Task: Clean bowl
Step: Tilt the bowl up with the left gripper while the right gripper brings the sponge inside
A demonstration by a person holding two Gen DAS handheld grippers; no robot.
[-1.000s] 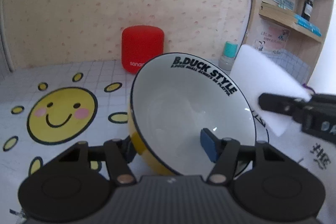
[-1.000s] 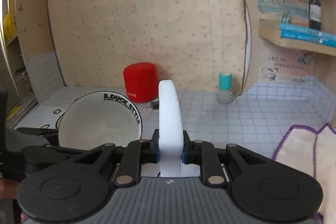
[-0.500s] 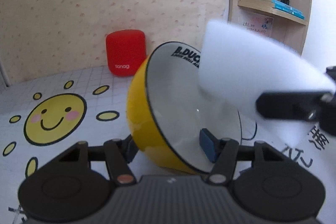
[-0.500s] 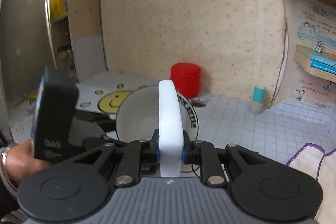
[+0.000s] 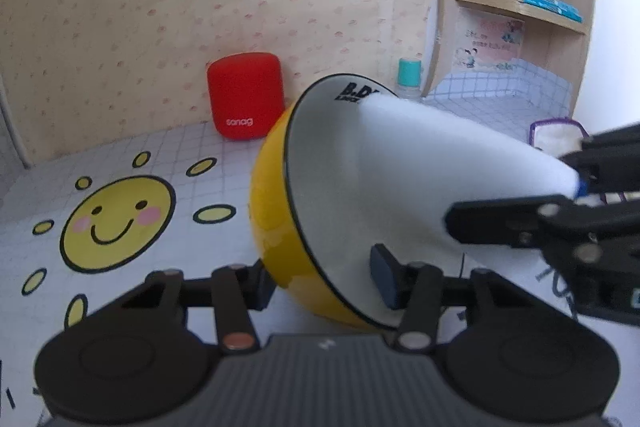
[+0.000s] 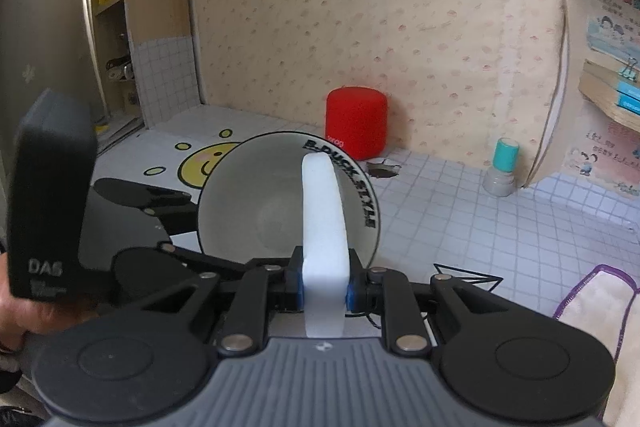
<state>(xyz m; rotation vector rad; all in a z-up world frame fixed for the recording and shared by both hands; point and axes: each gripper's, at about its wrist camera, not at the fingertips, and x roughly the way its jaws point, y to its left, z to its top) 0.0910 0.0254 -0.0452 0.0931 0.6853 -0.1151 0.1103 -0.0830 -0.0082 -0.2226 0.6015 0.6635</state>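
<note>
Speckled beige wallpaper is backing a white gridded tabletop (image 5: 224,155) printed with a smiling sun (image 5: 118,223). At its middle, the yellow bowl (image 5: 276,227) is tipping on edge, white inside facing right, with the left gripper (image 5: 324,277) pinching its near rim, one finger inside and one outside. The white sponge (image 6: 322,211) is reaching into the bowl, squeezed between the right gripper (image 6: 323,287) pads. Farther back, a red speaker (image 5: 245,95) is standing against the wall, a teal-capped bottle (image 6: 502,167) to its right.

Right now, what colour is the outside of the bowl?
Yellow, with a black rim; the bowl shows it best in the left wrist view.
</note>
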